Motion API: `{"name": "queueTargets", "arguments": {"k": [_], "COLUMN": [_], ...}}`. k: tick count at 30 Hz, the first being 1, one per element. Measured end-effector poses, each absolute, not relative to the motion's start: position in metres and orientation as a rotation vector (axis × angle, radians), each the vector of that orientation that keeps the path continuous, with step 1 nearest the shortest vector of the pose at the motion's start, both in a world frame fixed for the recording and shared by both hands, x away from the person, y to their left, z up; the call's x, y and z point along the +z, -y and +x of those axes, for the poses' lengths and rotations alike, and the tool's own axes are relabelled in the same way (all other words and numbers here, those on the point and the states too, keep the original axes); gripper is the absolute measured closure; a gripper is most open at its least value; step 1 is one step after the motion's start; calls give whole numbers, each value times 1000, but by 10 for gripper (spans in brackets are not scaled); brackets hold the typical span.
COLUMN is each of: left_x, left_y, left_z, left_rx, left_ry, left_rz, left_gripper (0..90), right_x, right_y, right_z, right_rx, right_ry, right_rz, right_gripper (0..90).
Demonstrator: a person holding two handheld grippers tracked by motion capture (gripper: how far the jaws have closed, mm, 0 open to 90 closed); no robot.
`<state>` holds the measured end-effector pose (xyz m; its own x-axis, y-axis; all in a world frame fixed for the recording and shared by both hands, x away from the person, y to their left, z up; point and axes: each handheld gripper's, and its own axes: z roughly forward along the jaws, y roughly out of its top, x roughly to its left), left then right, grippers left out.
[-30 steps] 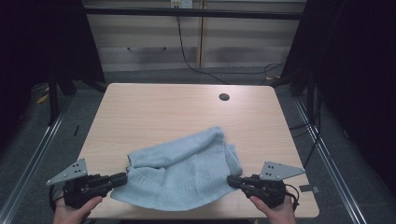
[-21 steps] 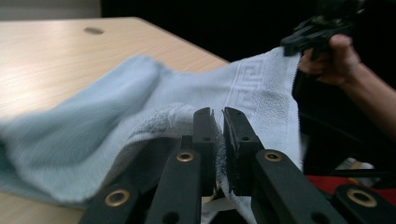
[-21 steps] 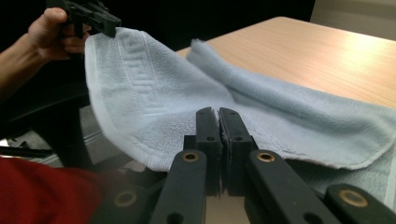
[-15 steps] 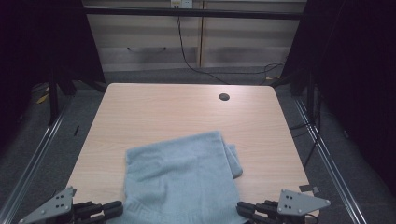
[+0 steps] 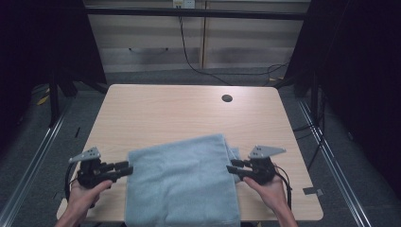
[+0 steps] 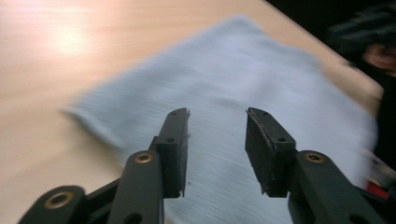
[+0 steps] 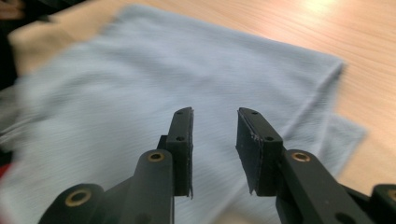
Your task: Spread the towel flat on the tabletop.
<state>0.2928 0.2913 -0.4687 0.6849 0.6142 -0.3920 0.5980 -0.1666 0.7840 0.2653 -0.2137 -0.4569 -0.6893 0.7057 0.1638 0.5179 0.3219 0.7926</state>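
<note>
We see one folded light-blue towel (image 5: 182, 184) on the surface (image 5: 165, 113); our left gripper (image 5: 126, 169) and right gripper (image 5: 232, 167), jaws just opening, stand half-wide, holding nothing.

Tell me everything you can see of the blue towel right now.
The light blue towel looks like soft terry cloth, folded into a rough rectangle with a lower layer peeking out at its far right corner. It lies flat on the wooden table, its near edge at or just over the table's front edge. The left gripper and right gripper flank its sides; their fingers have just been opening, with nothing pinched between them.
</note>
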Motion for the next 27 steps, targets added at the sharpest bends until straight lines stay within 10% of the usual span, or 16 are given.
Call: {"name": "queueTargets", "arguments": {"k": [13, 17, 19, 27], "left_x": [-509, -509, -509, -445], "left_y": [-290, -280, -279, -281], "left_z": [361, 360, 364, 375], "left_rx": [13, 6, -12, 82], "left_ry": [-1123, -1065, -1058, -975], "left_rz": [1872, 1925, 1914, 1757], "left_gripper": [361, 713, 796, 841], "right_x": [-492, -497, -499, -427], "right_y": [200, 195, 192, 199], "right_z": [380, 390, 393, 402], "right_rx": [1183, 1210, 1222, 1386], "right_ry": [-2345, -2346, -2358, -2219], "right_rz": [1364, 1395, 1396, 1282], "right_gripper": [433, 542, 751, 874]}}
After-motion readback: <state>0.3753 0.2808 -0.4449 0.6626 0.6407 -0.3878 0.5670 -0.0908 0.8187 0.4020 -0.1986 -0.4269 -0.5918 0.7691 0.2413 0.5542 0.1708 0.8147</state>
